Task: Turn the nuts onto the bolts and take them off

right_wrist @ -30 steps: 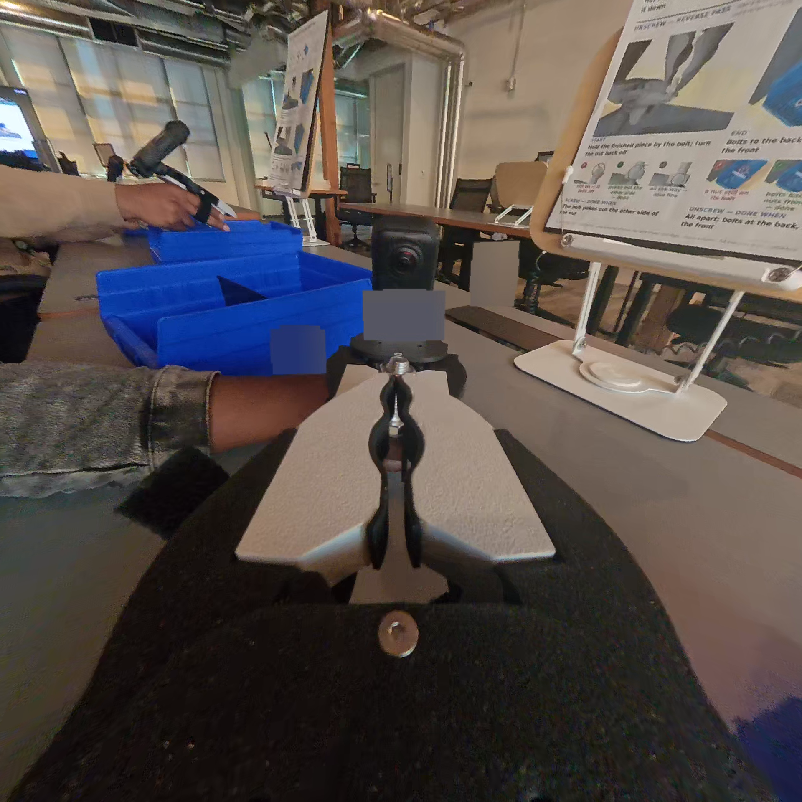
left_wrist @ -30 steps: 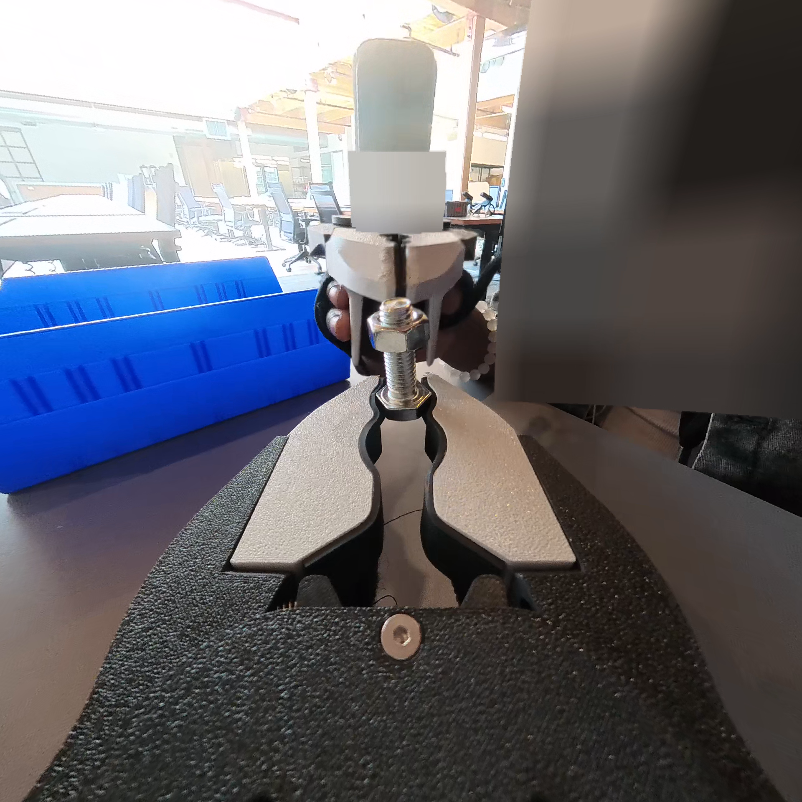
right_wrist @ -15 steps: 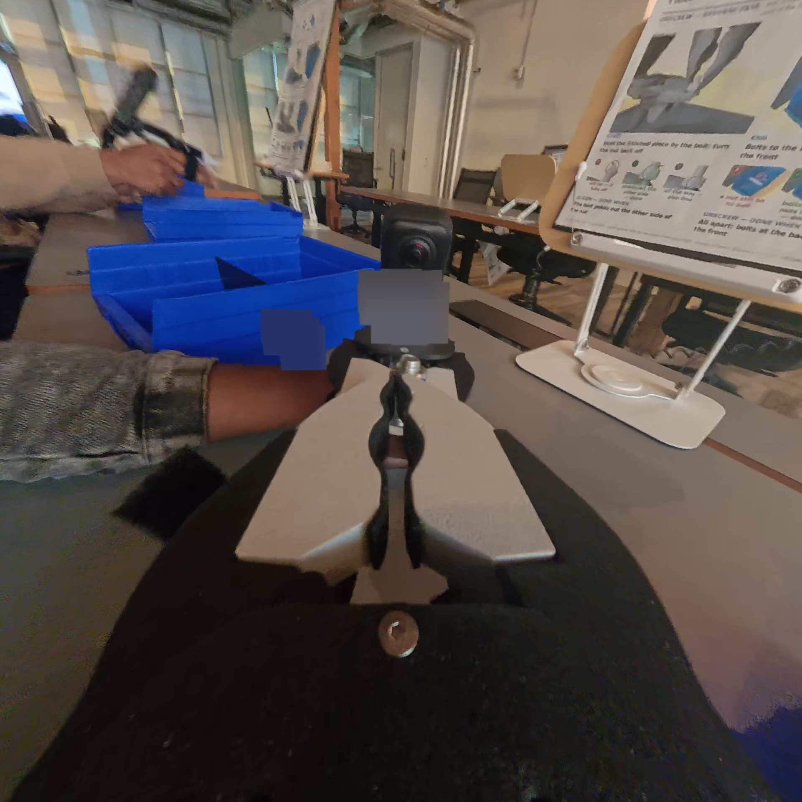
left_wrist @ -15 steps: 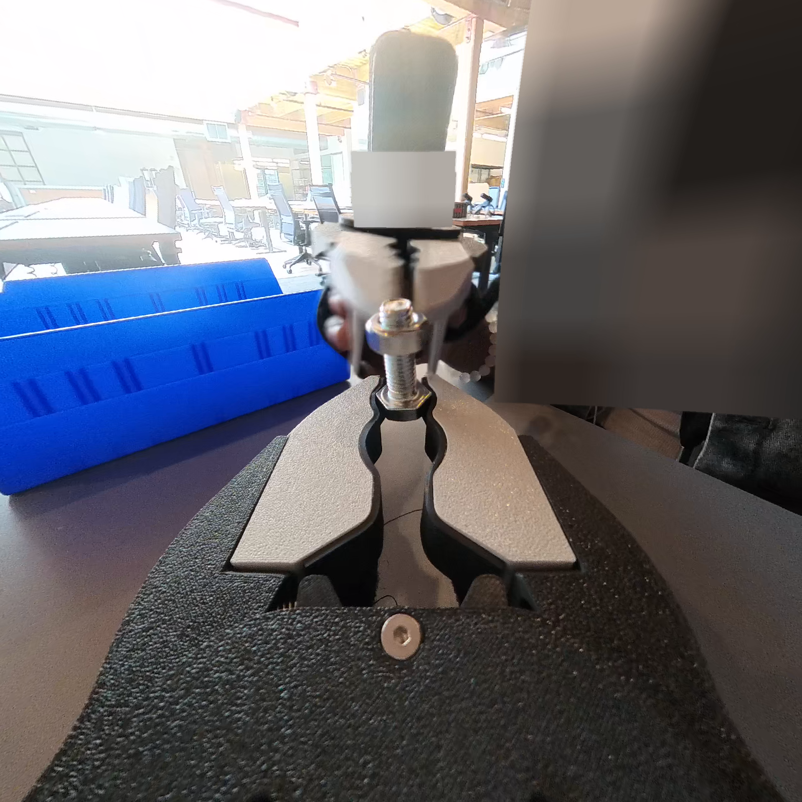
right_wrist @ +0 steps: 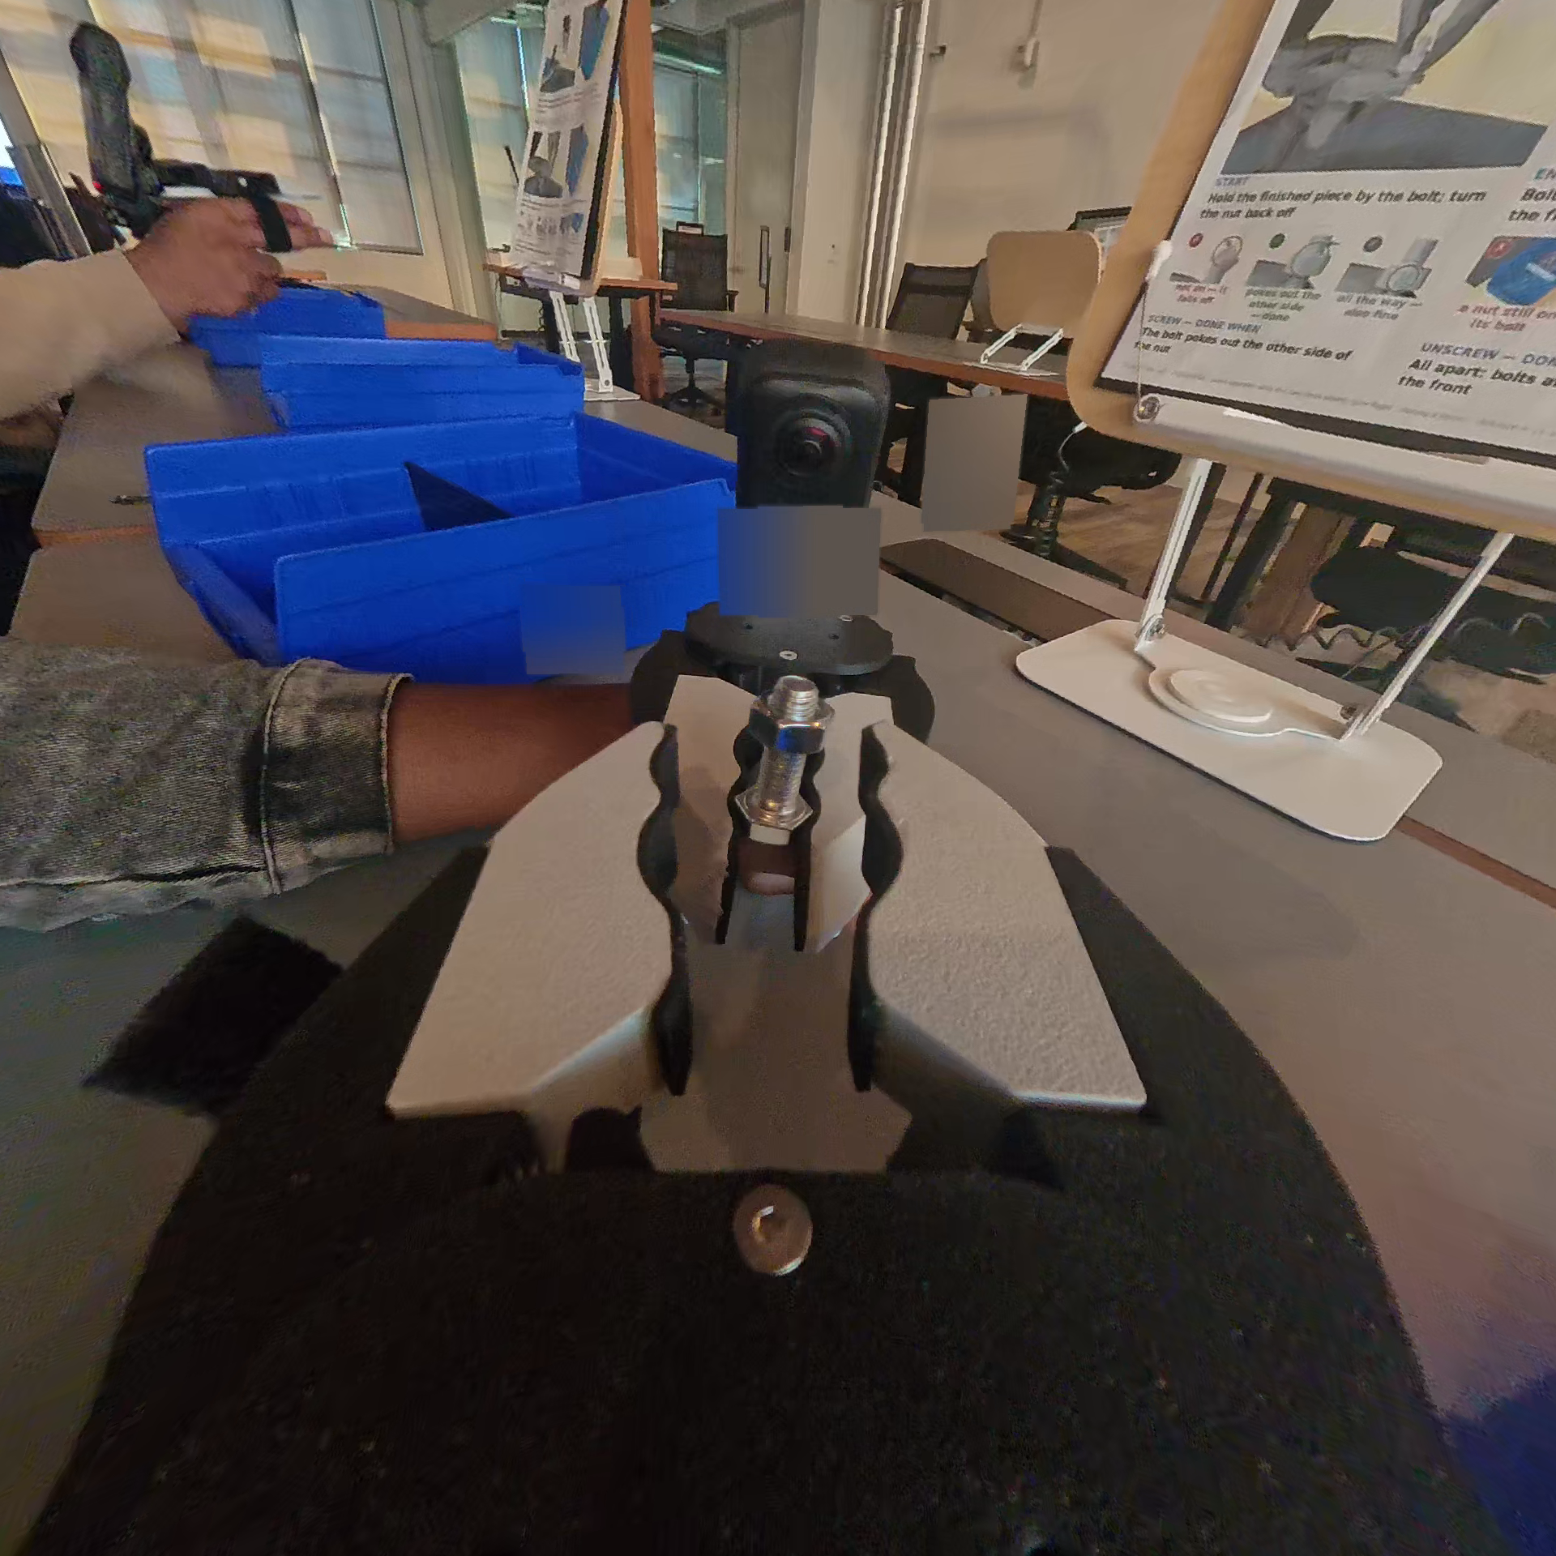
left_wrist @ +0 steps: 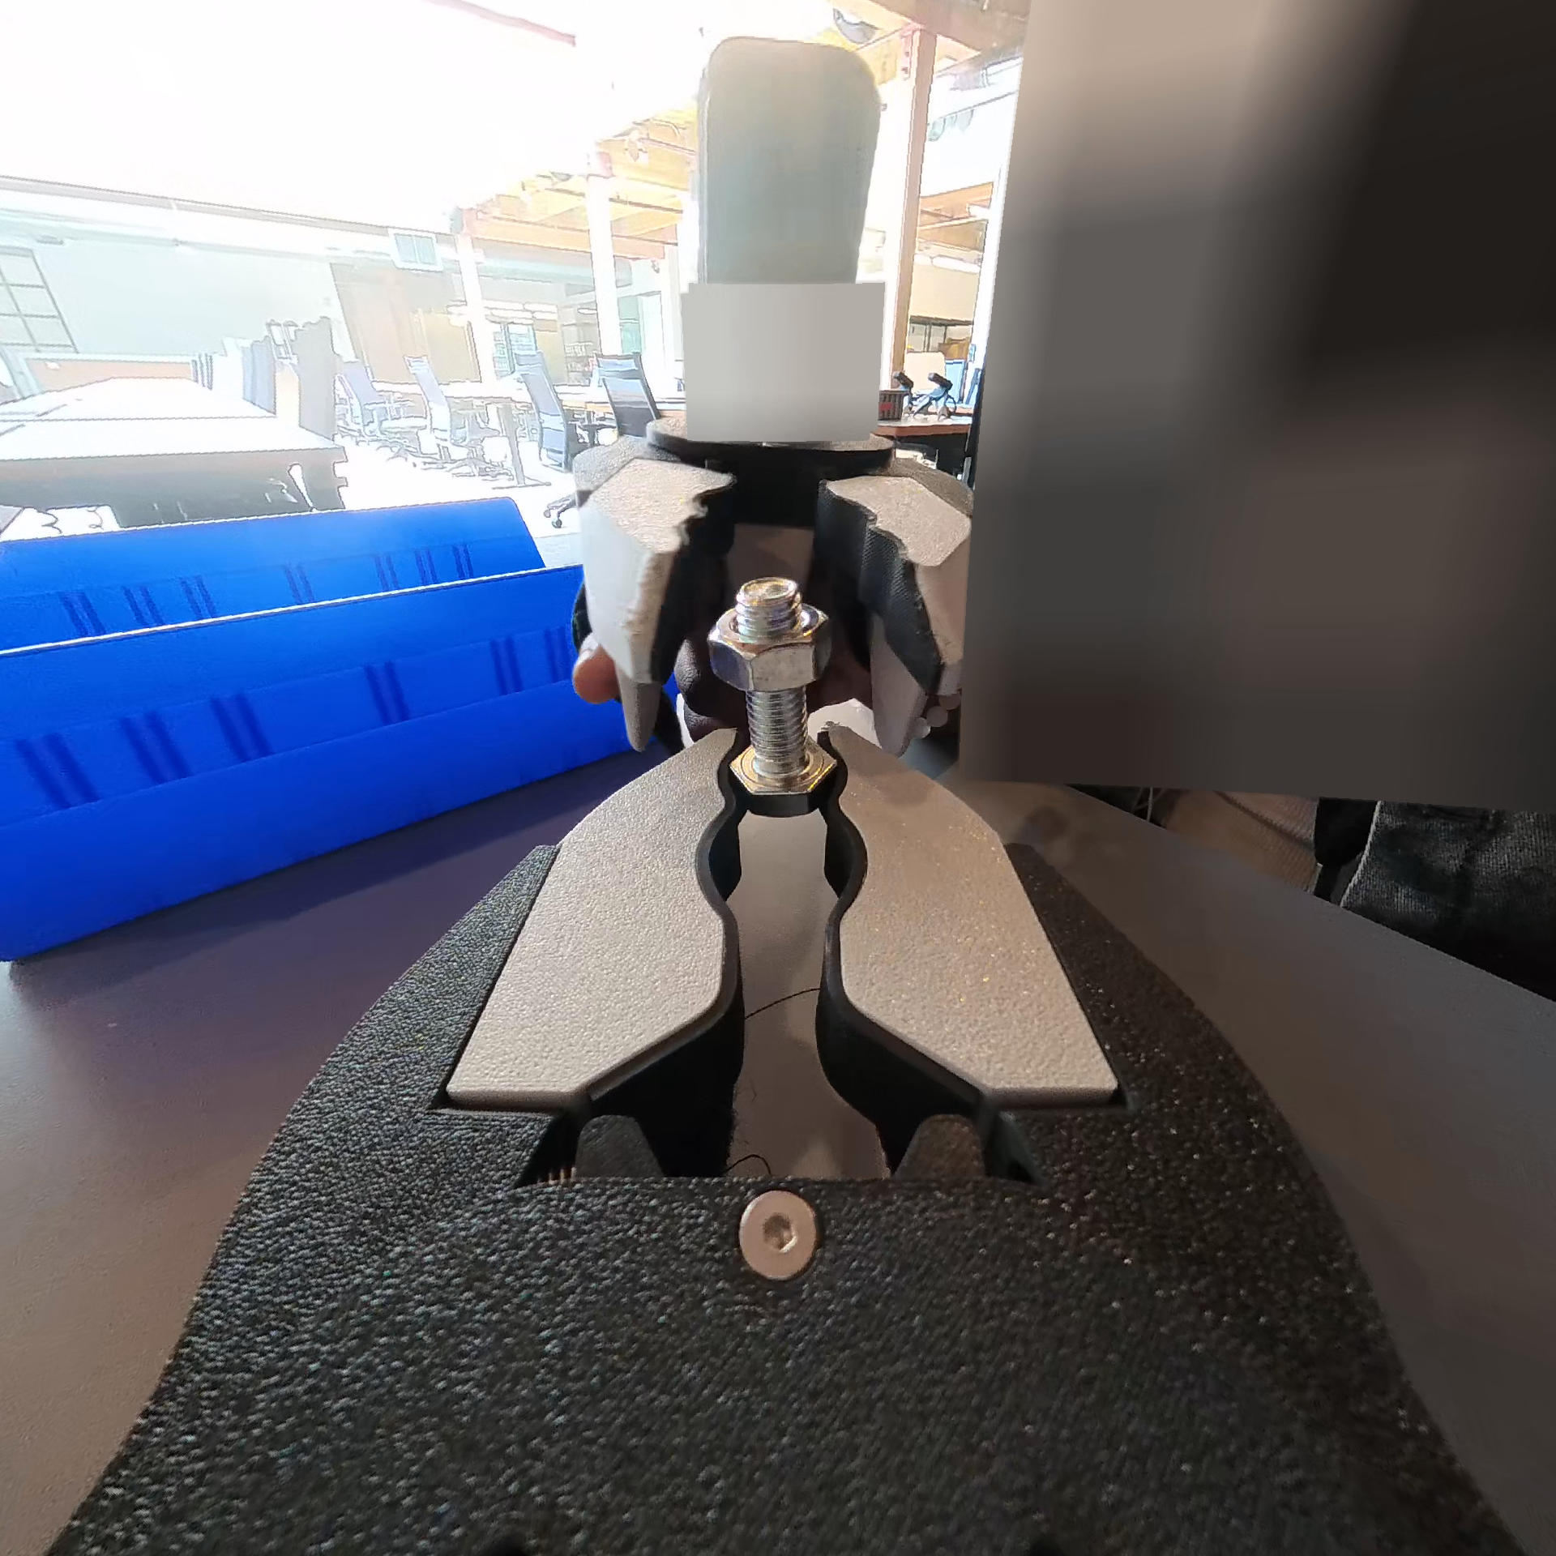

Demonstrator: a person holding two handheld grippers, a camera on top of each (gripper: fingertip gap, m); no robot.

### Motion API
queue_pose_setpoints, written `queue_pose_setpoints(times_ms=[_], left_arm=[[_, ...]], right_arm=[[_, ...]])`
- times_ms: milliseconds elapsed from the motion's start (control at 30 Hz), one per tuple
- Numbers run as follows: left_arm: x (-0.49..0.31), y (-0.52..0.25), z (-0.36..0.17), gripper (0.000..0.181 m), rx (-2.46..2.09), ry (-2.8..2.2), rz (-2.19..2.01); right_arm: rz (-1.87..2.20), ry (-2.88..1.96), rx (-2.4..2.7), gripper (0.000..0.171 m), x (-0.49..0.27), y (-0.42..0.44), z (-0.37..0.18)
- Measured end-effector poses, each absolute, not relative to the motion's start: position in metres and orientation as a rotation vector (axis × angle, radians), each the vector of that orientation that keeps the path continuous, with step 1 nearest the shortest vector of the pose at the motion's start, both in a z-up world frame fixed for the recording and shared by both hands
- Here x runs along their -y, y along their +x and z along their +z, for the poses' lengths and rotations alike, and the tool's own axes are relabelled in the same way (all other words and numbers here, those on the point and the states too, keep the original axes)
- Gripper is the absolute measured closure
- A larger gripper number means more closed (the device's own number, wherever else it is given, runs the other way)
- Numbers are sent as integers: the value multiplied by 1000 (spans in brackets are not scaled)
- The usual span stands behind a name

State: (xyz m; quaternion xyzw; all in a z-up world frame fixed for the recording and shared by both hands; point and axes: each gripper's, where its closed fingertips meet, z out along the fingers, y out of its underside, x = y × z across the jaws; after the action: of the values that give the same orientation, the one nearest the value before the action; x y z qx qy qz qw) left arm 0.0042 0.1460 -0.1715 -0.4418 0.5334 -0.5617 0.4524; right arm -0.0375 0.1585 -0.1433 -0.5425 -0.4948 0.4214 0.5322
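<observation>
left wrist view: left gripper (left_wrist: 779, 762) pinches the bolt (left_wrist: 776, 732) head as the right gripper (left_wrist: 770, 665), clamped on the nut (left_wrist: 770, 661) a second ago, spreads clear, likely re-gripping.

Two close wrist views, face to face, sharing the bolt (left_wrist: 776, 716).

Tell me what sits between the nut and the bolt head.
Only bare thread, seen in both wrist views: the nut sits near the tip, apart from the head clamped in the left tool.
</observation>
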Motion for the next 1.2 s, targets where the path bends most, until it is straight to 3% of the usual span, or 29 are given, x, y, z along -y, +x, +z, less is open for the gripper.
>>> queue_pose_setpoints(times_ms=[167,367,567,700,800,833,1000,1033,1100,1200], left_arm=[[-145,4,-171,166,-1316,-1085,-1386],[-147,4,-171,166,-1313,-1093,-1387],[-146,4,-172,166,-1319,-1094,-1387],[-146,4,-172,166,-1322,-1092,-1387],[-146,5,-171,166,-1320,-1086,-1387],[-145,4,-171,166,-1316,-1084,-1388],[-146,5,-172,166,-1322,-1093,-1384],[-146,5,-172,166,-1319,-1092,-1385],[-146,4,-171,166,-1315,-1091,-1387],[-146,5,-172,166,-1322,-1094,-1384]], right_arm=[[982,-1264,1180,171,-159,-30,-140],[1038,-1263,1163,171,-157,-28,-138],[1024,-1308,1156,121,-163,-34,-143],[1007,-1288,1189,130,-156,-38,-144],[1004,-1280,1185,154,-159,-34,-142],[1023,-1271,1184,171,-157,-31,-140],[1075,-1259,1155,171,-158,-26,-136],[1064,-1257,1152,169,-158,-26,-136],[1053,-1269,1146,144,-160,-29,-137],[1030,-1304,1154,123,-162,-34,-142]])
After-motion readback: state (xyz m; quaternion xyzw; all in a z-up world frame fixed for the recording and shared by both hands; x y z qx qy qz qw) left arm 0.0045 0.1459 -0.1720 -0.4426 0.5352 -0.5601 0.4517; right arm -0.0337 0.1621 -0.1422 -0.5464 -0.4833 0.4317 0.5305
